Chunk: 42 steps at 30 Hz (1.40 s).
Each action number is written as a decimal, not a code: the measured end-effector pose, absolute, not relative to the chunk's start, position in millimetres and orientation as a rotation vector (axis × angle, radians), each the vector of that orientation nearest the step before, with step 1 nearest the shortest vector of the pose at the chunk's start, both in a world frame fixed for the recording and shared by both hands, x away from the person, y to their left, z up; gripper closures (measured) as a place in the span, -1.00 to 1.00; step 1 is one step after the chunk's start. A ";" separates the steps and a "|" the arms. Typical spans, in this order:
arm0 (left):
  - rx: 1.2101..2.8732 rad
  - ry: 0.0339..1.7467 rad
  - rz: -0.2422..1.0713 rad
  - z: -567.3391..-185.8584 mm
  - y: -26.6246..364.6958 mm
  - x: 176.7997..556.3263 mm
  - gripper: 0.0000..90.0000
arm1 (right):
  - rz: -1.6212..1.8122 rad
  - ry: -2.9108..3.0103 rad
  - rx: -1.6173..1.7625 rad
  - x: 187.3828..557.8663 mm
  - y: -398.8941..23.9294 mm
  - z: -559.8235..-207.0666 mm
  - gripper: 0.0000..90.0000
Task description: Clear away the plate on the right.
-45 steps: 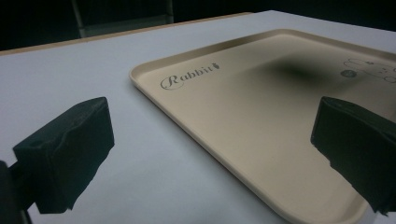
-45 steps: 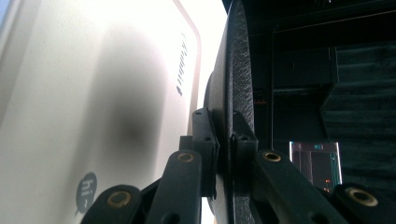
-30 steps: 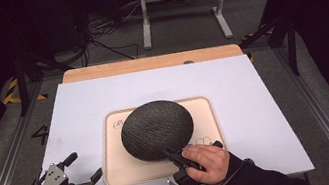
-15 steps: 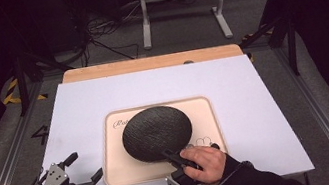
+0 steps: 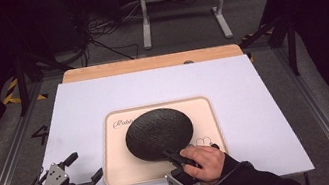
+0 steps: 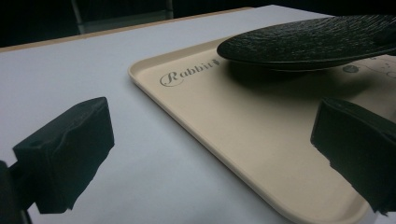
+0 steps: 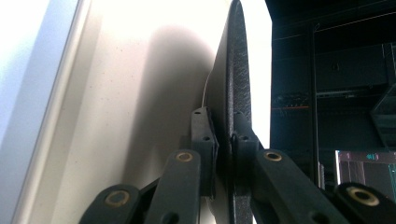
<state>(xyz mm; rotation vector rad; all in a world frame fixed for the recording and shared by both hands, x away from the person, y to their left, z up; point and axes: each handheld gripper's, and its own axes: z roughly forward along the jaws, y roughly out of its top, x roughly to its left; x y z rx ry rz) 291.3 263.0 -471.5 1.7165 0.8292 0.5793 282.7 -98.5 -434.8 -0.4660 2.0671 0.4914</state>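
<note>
Right gripper view: the right hand-held gripper [image 7: 223, 140] has its jaws closed tight on the near rim of the black plate [image 7: 236, 70], one pad under the edge and one on top. The plate [image 5: 159, 133] sits low over the beige tray [image 5: 115, 171] on the white bench [image 5: 78, 107], its far side seemingly just above the tray. It looks rigid, textured and probably ceramic, so fairly heavy and breakable; a rim pinch leaves it levering on the pads. The left hand-held gripper [image 5: 81, 168] rests wide open on the bench, just beside the tray's left edge, holding nothing.
</note>
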 end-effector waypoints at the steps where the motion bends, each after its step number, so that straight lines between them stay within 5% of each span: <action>1: 1.716 0.829 0.579 -471.6 262.9 291.3 -1.00 | 0.494 2.070 -0.466 283.2 -98.5 -435.1 0.88; 42: 1.727 0.823 0.585 -471.4 261.7 291.2 -1.00 | 0.433 2.111 -0.492 289.4 -101.6 -452.5 0.88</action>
